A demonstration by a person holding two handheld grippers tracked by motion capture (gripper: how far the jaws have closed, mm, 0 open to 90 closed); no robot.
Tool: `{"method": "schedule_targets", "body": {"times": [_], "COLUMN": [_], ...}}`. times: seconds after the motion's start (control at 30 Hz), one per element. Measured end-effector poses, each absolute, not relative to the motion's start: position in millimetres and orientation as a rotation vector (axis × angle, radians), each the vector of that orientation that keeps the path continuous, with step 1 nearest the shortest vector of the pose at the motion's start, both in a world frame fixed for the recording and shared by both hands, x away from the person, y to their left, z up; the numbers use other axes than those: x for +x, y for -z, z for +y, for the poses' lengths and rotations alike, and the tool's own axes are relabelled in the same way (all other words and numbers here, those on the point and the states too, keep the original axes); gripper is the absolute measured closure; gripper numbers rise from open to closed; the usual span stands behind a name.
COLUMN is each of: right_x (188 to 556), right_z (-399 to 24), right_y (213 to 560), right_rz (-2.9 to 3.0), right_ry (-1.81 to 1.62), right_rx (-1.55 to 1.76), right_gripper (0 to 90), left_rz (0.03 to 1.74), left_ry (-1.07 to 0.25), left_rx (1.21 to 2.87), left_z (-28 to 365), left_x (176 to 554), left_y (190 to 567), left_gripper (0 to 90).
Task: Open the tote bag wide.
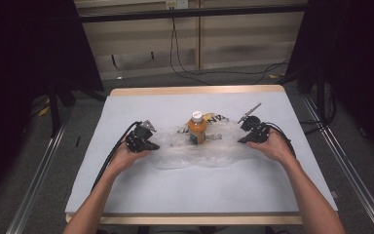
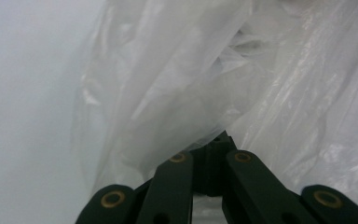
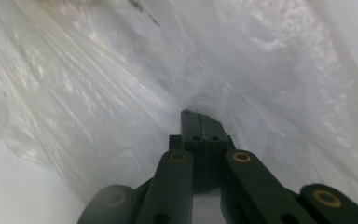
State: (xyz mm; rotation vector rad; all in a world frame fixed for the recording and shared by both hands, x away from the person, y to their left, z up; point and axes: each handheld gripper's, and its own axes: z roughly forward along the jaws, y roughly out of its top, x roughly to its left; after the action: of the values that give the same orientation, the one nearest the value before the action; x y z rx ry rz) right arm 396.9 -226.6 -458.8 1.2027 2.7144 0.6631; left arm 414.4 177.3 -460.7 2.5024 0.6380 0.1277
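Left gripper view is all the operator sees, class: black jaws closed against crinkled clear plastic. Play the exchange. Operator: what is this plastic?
Observer: A clear plastic bag spread on the table.
Operator: Anything in it?
Observer: An orange bottle with a white cap stands upright at its middle.
Operator: Where is the other gripper?
Observer: The right gripper is at the bag's opposite edge, jaws closed.
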Motion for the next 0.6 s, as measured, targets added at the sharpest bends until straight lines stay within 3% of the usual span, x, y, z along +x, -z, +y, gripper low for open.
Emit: {"method": "schedule_targets", "body": {"times": [0.17,0.2,0.6], "right_x": [398,398,392], "right_z": [-228,-228,-198], "right_y": [452,450,418], "right_rz": [2.678,2.668,2.663], "right_ry": [-0.839,-0.865,-0.981], "right_rx": [1.227,1.233,1.095], "right_gripper": [90.0,90.0,90.0], "left_rz": [0.603,0.676,0.526], "left_ry": [-0.139,-0.121,-0.151], "left_rx": [2.457,2.358,2.304], "left_z": [177,173,164], "left_x": [408,401,373], "left_y": [453,452,411], "left_gripper": [90.0,90.0,90.0]}}
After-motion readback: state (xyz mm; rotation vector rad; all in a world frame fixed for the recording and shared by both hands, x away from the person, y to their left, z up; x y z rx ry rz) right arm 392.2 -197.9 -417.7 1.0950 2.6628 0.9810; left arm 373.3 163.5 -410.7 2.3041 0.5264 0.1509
